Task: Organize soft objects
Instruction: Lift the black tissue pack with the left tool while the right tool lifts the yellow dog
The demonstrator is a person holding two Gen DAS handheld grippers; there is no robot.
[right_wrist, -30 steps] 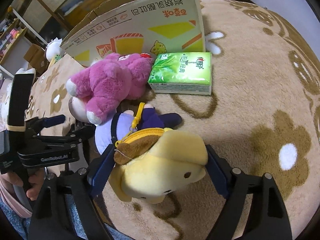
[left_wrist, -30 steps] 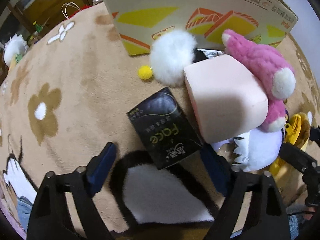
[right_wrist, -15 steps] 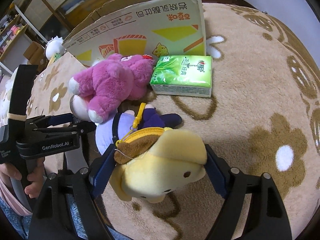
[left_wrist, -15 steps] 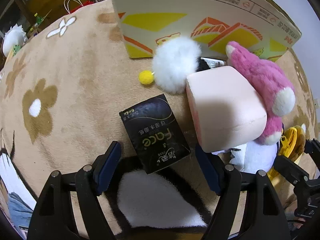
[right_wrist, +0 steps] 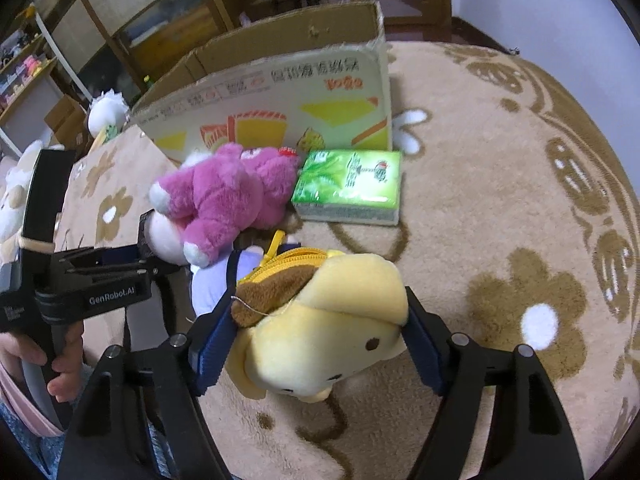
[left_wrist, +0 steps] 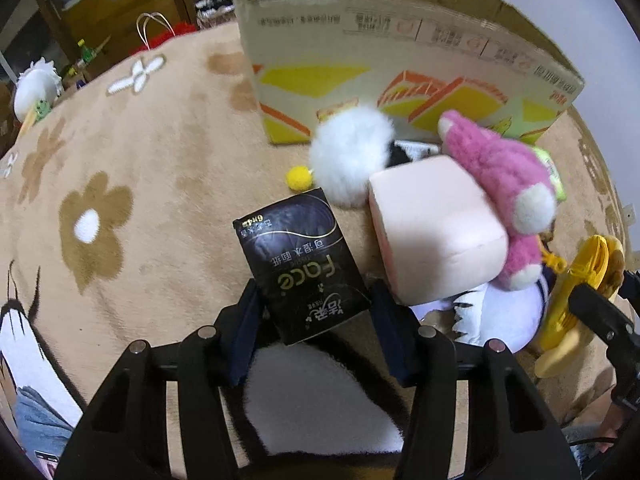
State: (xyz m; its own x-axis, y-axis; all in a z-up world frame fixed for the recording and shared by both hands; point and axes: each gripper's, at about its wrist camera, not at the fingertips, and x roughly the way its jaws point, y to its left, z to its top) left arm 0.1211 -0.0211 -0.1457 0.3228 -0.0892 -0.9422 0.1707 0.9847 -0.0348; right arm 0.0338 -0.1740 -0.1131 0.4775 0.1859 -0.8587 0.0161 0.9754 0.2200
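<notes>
A black tissue pack (left_wrist: 300,264) lies on the beige flower rug (left_wrist: 160,184), its near end between my left gripper's (left_wrist: 314,296) blue pads. The jaws are closing and both pads touch the pack's sides. In the right wrist view a yellow plush pouch (right_wrist: 332,320) with a brown ear and a zip sits between my right gripper's (right_wrist: 316,312) pads. Those jaws are closing too, and the pads press into the plush. A pink plush bear (right_wrist: 228,196), a pink foam block (left_wrist: 432,232) and a pale purple plush (right_wrist: 208,284) lie close by.
An open cardboard box (right_wrist: 280,92) stands behind the toys. A green tissue pack (right_wrist: 352,184) leans by it. A white pompom (left_wrist: 352,152) and a small yellow ball (left_wrist: 298,178) lie before the box. A hand (right_wrist: 60,372) holds the left gripper at the left edge.
The left jaws have narrowed from wide apart until the pads meet the black tissue pack. The right jaws have drawn in onto the yellow plush. Neither hand has shifted much.
</notes>
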